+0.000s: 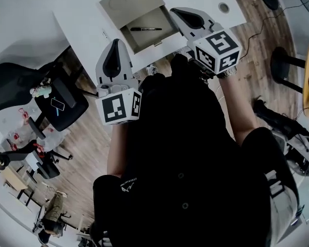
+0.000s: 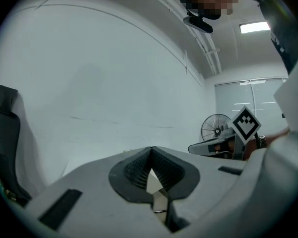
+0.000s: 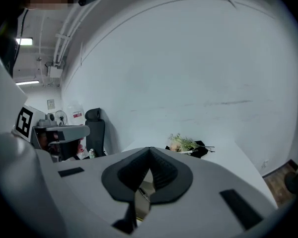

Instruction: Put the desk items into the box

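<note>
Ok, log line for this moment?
left gripper: shut, empty | right gripper: shut, empty | pen: lying inside box | box: open

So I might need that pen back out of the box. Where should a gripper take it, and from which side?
Take the pen mid-barrel, coming straight down from above. It lies flat on the floor of the open box, a thin straight rod with bare floor on either side of it, and the box's walls would likely block any sideways approach.
</note>
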Demonstrator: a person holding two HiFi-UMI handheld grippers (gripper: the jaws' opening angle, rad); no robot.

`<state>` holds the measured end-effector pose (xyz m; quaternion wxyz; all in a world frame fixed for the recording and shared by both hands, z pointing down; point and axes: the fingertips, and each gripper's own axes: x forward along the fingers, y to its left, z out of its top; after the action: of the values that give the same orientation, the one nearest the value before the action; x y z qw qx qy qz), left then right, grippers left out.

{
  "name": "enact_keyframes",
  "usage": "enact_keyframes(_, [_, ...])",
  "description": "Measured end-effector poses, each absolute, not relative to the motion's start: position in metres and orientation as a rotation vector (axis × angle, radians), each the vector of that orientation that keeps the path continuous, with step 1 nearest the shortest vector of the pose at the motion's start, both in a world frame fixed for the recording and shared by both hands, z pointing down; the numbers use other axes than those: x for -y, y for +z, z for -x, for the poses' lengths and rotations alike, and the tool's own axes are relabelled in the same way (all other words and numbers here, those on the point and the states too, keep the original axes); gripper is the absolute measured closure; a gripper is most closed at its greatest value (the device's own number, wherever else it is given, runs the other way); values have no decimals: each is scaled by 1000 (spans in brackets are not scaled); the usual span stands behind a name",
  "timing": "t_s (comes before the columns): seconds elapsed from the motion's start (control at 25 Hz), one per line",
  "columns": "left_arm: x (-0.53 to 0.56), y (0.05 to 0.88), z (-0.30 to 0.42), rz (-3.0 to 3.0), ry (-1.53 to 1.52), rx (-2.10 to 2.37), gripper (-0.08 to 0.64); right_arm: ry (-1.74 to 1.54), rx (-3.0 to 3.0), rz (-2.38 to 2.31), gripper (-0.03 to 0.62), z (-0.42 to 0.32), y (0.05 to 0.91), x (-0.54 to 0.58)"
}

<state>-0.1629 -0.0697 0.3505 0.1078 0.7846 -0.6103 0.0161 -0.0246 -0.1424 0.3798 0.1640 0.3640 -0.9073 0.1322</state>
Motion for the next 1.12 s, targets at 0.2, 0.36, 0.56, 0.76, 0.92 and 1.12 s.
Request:
enact_keyframes(0.2, [59,337,166,-2327,17,1803,552,376,2709,-1082,594,21,330,126])
enact_keyframes(0.36, [52,332,172,-2323,8,1817,552,333,2785,-1103,594,26,296,111])
enact_keyframes(0.56, [47,331,175,-2312,2,1827,552,292,2809,-1057,594,42,300,90])
enact_keyframes(0.76, [44,333,174,-2310,6,1836,552,339,2815,-1036,594,49,314,72])
enact_keyframes(0.92, [44,326,176,-2321,-6,1858,552,294,2878,-1039,594,50,296,69])
enact_keyframes(1.12, [40,303,175,-2332,-75,1882,552,296,2938,-1142,594,37,260,67])
